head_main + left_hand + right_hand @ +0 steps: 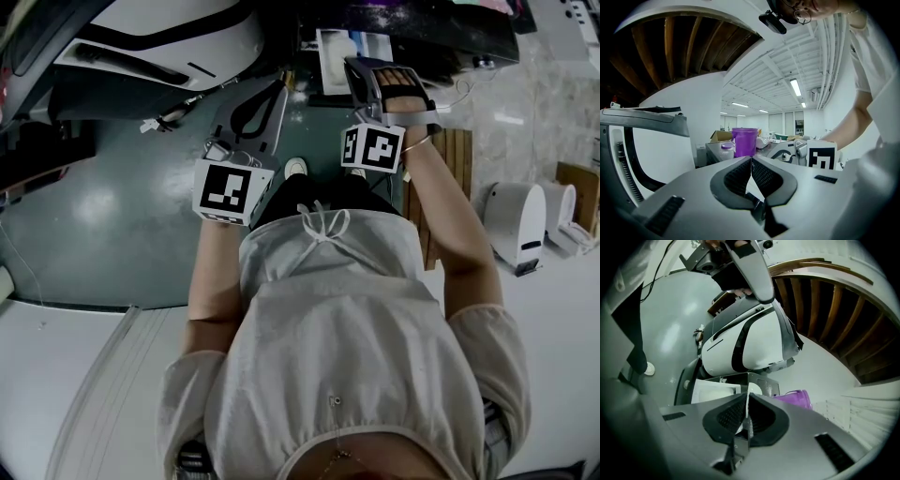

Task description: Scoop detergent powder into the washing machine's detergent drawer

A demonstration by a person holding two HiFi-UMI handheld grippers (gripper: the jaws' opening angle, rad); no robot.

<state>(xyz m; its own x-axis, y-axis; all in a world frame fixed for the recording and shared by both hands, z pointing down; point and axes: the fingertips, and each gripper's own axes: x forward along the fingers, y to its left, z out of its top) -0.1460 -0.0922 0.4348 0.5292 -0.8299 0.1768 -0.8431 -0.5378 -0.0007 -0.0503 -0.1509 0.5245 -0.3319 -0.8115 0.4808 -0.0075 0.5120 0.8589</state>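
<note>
My left gripper point(251, 111) is held out in front of the person's body, its jaws closed tip to tip with nothing between them. To its right my right gripper point(377, 77) is also shut, and I see nothing clearly held in it. A purple cup point(744, 141) stands on a dark counter straight ahead in the left gripper view, beside the right gripper's marker cube point(821, 158). In the right gripper view the purple cup point(794, 398) sits just right of a dark-framed open white drawer point(712, 392). Both lie beyond the right gripper point(747, 401). No scoop is visible.
A large white machine with black stripes point(745, 341) stands behind the drawer and shows at the head view's top left point(159, 42). A wooden slatted piece point(452, 173) and white appliances point(516, 223) lie at the right. Grey-green floor point(94, 216) spreads at the left.
</note>
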